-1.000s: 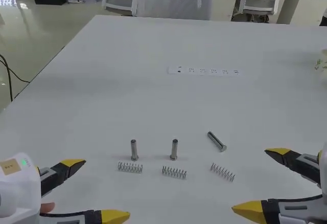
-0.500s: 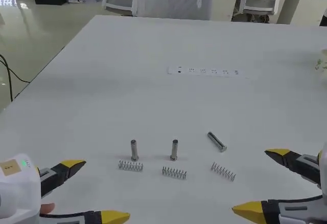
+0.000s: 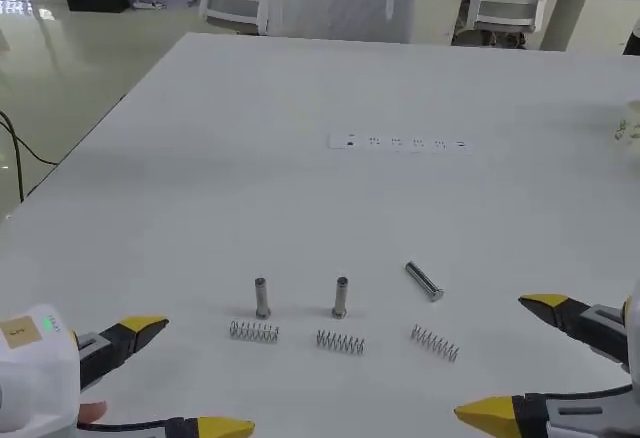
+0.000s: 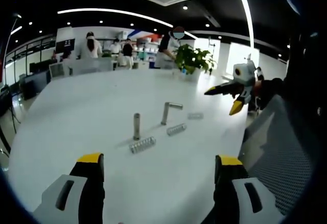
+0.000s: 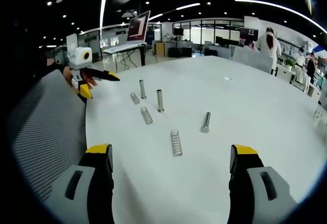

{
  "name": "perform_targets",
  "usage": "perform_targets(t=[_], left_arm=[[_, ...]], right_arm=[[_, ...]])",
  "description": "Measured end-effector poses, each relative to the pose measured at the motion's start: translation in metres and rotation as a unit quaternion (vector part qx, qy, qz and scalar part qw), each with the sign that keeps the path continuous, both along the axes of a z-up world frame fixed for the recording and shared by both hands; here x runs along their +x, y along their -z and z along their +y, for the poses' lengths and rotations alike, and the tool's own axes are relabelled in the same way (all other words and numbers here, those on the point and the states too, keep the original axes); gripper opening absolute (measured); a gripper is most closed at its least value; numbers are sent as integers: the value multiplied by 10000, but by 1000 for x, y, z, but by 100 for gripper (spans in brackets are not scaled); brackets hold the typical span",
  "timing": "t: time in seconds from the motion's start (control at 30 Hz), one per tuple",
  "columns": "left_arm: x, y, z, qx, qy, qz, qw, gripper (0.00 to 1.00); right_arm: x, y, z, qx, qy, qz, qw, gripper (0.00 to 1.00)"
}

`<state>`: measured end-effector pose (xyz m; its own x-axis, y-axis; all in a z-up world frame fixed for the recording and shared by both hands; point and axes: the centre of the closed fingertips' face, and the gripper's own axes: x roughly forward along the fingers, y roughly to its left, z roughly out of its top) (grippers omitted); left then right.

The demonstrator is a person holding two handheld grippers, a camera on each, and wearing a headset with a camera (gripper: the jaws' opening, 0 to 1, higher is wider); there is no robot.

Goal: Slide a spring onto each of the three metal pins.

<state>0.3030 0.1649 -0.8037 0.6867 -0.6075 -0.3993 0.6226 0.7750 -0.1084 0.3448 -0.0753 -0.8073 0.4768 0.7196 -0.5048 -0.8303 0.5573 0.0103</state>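
Three small coiled wire springs lie in a row near the front edge of the white worktop, each just in front of a short cylindrical steel pin, apparently laid out as pairs. The left pin and middle pin stand upright, ready to take a spring. The right pin lies on its side and likely needs standing up first. The yellow-tipped left gripper and right gripper hover at the front edge, jaws spread wide, holding nothing.
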Motion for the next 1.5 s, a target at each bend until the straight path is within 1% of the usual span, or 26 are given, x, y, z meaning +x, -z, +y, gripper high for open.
perform_targets(t=[0.13,0.3,0.47,0.6,0.87,1.13,1.27,1.33,1.5], left_arm=[[0,-1,0,-3,3,-9,10000,86],[-1,-2,1,-2,4,-25,10000,86],[-1,-3,2,-4,0,-36,10000,86],[-2,-4,1,18,4,-41,10000,86],[-3,-6,1,21,-20,-67,10000,86],[-3,-6,2,17,-41,-69,10000,86],[-3,-6,2,24,-26,-62,10000,86],[-3,-5,2,23,-29,-62,10000,86],[-3,-5,3,20,-41,-69,10000,86]], right_arm=[[2,-2,1,-4,20,2,10000,96],[9,-6,2,22,59,-30,10000,95],[16,-11,3,-18,54,-85,9999,95],[25,-16,6,-72,14,-156,9999,95],[44,-27,20,-147,-122,-309,9993,92],[61,-29,29,-260,-226,-358,9988,89],[69,-29,33,-283,-227,-329,9988,87],[74,-27,34,-326,-233,-326,9987,86],[86,-22,37,-398,-180,-234,9988,83]])
